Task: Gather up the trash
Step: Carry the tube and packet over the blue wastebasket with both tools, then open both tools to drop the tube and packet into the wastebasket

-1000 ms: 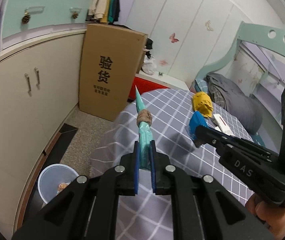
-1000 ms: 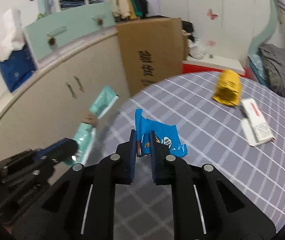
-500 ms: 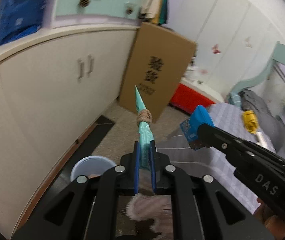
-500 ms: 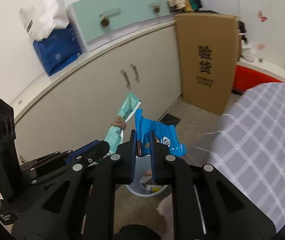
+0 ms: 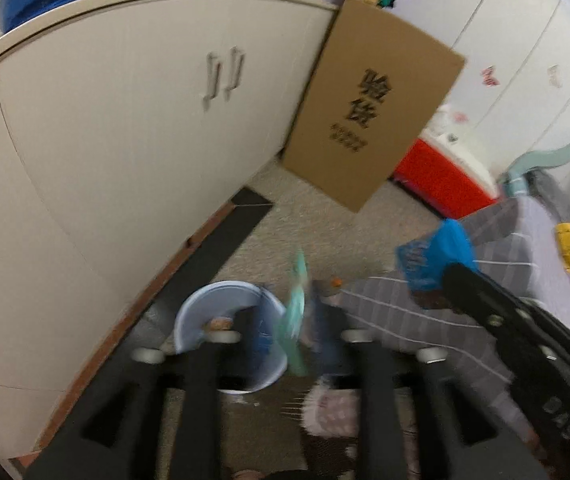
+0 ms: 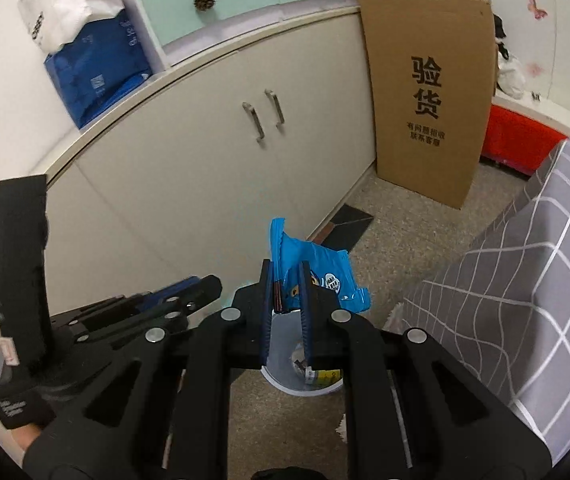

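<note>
**Teal wrapper let go above the bin, blue wrapper still pinched**

The left gripper (image 5: 295,320) hangs tilted down over the small pale-blue trash bin (image 5: 205,308) on the speckled floor, close to the cream cabinet (image 5: 125,128). Its jaws have just been opening and now stand apart; the long teal wrapper (image 5: 297,308) sits blurred in the gap between them, no longer pressed by either pad, its tip pointing up and its lower end over the bin's right rim. Some scraps already lie inside the bin.

The right gripper (image 6: 287,300) is just beside it, jaws drawn together on a crinkled blue snack wrapper (image 6: 317,276) that sticks up and out to the right of the pads. Beneath those fingers the bin (image 6: 305,384) shows again, with a yellow-printed packet in it.

A tall cardboard box (image 6: 429,96) with printed black characters leans against the cabinet's end, a red crate (image 6: 517,140) behind it. The grey checked bedcover (image 6: 525,300) falls away on the right, and in the left gripper's view a yellow packet (image 5: 569,240) lies on it, well apart from the bin.
</note>
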Motion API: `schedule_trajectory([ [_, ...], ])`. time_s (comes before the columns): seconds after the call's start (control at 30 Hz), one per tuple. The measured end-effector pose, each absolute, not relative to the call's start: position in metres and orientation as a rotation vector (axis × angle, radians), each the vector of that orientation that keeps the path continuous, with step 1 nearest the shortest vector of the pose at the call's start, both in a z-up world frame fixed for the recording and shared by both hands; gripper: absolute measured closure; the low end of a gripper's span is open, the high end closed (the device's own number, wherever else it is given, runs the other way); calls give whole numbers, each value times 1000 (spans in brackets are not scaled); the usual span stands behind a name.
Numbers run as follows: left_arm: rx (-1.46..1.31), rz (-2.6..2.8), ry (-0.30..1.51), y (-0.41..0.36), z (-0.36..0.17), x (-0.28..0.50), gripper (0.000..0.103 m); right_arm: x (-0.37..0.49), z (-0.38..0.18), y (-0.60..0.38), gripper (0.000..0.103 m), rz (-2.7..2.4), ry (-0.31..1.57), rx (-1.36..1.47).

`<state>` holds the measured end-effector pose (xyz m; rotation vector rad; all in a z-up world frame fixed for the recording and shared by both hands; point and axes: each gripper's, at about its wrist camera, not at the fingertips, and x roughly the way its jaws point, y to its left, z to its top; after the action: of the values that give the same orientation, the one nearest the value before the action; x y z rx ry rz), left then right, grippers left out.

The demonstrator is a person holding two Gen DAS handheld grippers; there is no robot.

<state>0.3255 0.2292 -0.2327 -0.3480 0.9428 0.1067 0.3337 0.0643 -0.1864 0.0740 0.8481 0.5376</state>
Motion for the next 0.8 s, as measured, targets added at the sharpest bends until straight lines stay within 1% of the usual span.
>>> schedule_trajectory([
  [0.03, -359, 129, 935, 233, -235, 326, 32, 336, -190, 64, 91, 532, 855, 74],
  [0.3, -381, 177, 947, 241, -243, 321, 31, 339, -201, 69, 91, 544, 888, 67],
  [0.8, -405, 189, 937, 255, -238, 312, 30, 335, -200, 80, 91, 572, 899, 60],
])
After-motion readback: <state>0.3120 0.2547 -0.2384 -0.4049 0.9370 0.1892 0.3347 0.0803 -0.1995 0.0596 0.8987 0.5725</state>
